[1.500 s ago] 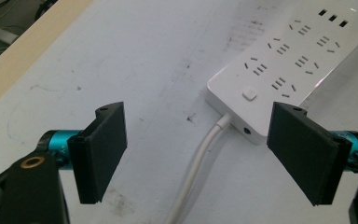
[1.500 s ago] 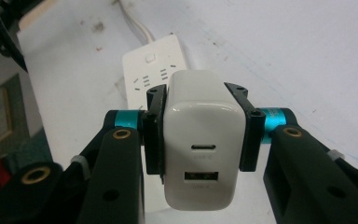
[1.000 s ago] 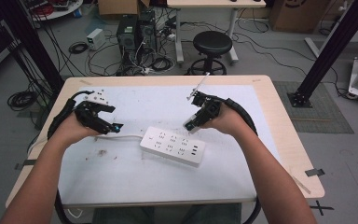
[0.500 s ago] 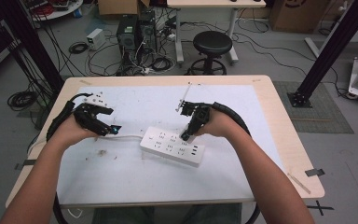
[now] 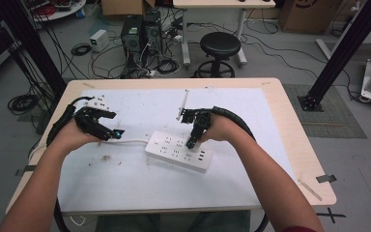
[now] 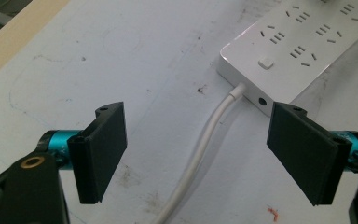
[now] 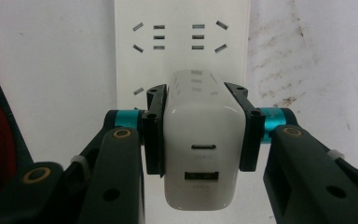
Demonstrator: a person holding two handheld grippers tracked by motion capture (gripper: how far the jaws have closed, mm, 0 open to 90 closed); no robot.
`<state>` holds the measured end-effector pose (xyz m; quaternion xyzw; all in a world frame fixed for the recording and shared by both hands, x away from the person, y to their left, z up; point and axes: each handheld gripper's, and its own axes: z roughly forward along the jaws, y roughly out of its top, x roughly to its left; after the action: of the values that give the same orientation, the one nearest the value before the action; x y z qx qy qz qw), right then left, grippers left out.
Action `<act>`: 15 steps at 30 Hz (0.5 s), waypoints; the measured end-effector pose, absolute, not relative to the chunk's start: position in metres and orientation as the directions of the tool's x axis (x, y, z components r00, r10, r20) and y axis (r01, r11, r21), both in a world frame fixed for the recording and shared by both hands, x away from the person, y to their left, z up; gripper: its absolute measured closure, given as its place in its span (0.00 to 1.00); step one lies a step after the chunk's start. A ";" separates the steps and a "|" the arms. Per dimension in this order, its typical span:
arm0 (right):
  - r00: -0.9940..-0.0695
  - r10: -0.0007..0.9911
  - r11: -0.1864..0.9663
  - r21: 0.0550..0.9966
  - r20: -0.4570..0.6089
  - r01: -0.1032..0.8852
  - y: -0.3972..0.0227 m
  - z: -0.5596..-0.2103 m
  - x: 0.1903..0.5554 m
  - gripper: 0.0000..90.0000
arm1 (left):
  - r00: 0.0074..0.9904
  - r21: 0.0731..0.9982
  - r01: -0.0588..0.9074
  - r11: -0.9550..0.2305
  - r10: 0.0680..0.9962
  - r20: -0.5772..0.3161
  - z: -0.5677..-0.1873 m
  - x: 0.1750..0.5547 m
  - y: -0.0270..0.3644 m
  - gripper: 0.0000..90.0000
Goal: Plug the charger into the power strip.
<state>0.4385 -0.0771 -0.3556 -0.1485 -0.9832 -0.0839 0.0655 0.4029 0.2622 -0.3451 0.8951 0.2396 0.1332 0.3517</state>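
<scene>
A white power strip (image 5: 178,151) lies on the table's white mat (image 5: 125,188) near the middle, its white cord (image 5: 131,141) running left. My right gripper (image 5: 192,143) points down at the strip's right part, shut on a white USB charger (image 7: 200,140) whose two ports face the camera; the strip's sockets (image 7: 177,35) lie right beyond it. My left gripper (image 5: 116,133) rests at the left, open, its jaws either side of the cord (image 6: 200,144) near the strip's end (image 6: 289,51) without touching it.
The wooden table edge (image 5: 314,159) frames the mat. Beyond the table stand a black stool (image 5: 220,46), a computer tower (image 5: 132,34) and tangled cables (image 5: 154,65) on the floor. A black frame post (image 5: 340,53) rises at the right.
My right gripper has moved left and down with the charger, from above the strip's right end to just over its sockets. The left gripper has stayed put.
</scene>
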 end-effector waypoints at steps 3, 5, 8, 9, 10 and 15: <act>-0.950 0.281 0.948 0.113 0.139 0.297 -0.074 -0.356 0.438 0.70 | 0.852 0.691 0.332 -0.642 0.519 0.073 -0.346 0.403 0.261 0.22; -0.952 0.277 0.952 0.097 0.132 0.290 -0.071 -0.356 0.438 0.70 | 0.852 0.692 0.333 -0.640 0.519 0.070 -0.347 0.403 0.260 0.22; -0.956 0.268 0.959 0.058 0.116 0.276 -0.063 -0.357 0.437 0.70 | 0.853 0.688 0.333 -0.645 0.517 0.073 -0.346 0.403 0.260 0.22; -0.956 0.268 0.959 0.058 0.116 0.276 -0.063 -0.357 0.437 0.70 | 0.853 0.688 0.333 -0.645 0.517 0.073 -0.346 0.403 0.260 0.22; -0.959 0.261 0.963 0.037 0.107 0.266 -0.058 -0.357 0.438 0.70 | 0.854 0.688 0.333 -0.644 0.516 0.070 -0.346 0.403 0.260 0.22; -0.966 0.245 0.969 0.012 0.081 0.247 -0.052 -0.358 0.436 0.70 | 0.854 0.688 0.332 -0.645 0.516 0.072 -0.346 0.403 0.260 0.22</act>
<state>0.4364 -0.0517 -0.3576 -0.1240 -0.9914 -0.0111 0.0396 0.4033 0.2601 -0.3462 0.8973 0.2362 0.1319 0.3488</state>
